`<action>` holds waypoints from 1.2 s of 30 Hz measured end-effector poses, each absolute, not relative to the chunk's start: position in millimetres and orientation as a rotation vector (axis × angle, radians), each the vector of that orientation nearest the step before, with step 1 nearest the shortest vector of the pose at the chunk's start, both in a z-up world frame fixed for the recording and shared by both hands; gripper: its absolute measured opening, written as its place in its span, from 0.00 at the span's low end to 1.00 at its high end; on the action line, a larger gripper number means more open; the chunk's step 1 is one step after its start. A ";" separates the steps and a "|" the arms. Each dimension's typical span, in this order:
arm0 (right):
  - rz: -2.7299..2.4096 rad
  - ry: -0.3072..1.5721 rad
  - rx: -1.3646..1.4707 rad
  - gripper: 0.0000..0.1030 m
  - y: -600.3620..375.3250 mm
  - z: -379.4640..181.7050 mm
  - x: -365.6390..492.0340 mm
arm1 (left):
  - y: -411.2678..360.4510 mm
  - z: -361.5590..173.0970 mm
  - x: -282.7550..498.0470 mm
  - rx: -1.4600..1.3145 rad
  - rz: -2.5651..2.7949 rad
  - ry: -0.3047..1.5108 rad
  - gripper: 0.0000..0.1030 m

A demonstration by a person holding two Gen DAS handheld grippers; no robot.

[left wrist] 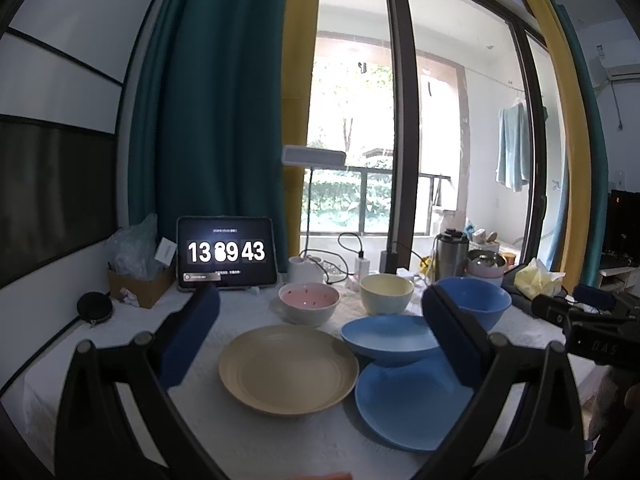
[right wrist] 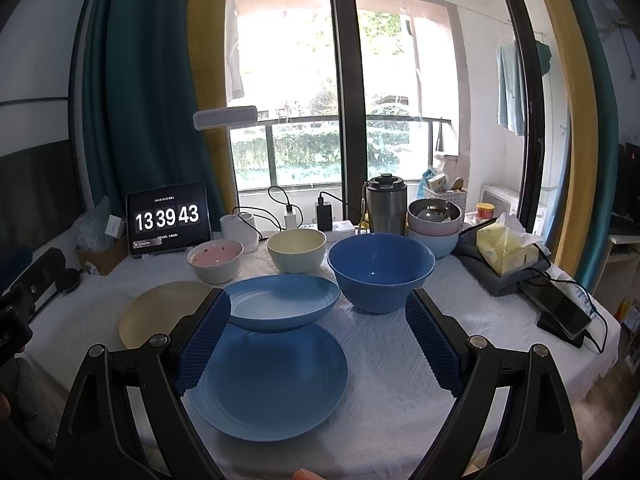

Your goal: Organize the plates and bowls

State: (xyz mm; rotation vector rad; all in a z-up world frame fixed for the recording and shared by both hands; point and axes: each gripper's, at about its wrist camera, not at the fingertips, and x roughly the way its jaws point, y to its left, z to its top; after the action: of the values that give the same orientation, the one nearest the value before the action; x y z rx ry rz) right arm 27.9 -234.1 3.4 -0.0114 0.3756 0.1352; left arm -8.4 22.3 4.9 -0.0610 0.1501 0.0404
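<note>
Two black gripper frames with blue ribbed pads, nearest of all, one per wrist view. Left gripper (left wrist: 320, 340) spread wide, nothing between its pads, held above a beige plate (left wrist: 288, 370). Right gripper (right wrist: 318, 340) spread just as wide, holding nothing, held above a flat blue plate (right wrist: 268, 384) at the near edge of the worktop (right wrist: 400, 360), which wears a white textured cloth.

Just behind the flat blue plate, a deeper blue dish (right wrist: 280, 306), its near rim overlapping the plate's far edge; whether resting on it or only beside it cannot be told. Left of both, the beige plate, lying flat, close to the blue plate but seemingly apart. Right of the blue dish, a large dark blue bowl (right wrist: 380, 270), upright and empty.

Farther back, a pink-lined bowl (right wrist: 216, 260) with a pale outside, and to its right a cream bowl (right wrist: 296, 250), both upright. Far right, a stack of bowls (right wrist: 434, 224): pale blue at the bottom, pink above, a steel one on top. Beside the stack, a steel tumbler (right wrist: 386, 204) with a black lid.

At the far left, a tablet (right wrist: 168, 220) showing 13 39 43. At the right edge, a yellow tissue pack (right wrist: 506, 250) and a phone (right wrist: 558, 308) on a cable. Behind everything, a tall window with teal and yellow curtains.
</note>
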 end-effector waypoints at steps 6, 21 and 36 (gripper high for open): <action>0.139 0.400 -0.013 0.89 -235.2 -3.2 41.7 | 16.9 -2.7 8.8 -0.052 0.039 0.192 0.99; 0.154 0.511 0.009 0.84 -235.7 -29.9 99.1 | 3.7 -27.2 74.4 -0.032 0.024 0.348 0.99; 0.206 0.627 0.052 0.65 -237.2 -51.1 162.4 | -6.9 -49.5 140.7 -0.040 -0.005 0.495 0.98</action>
State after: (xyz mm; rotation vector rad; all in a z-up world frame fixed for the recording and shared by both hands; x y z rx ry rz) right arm 162.4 -237.2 -51.1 0.0519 0.6268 0.2056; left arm 140.7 -6.9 -49.5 -0.0401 0.4951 -0.0052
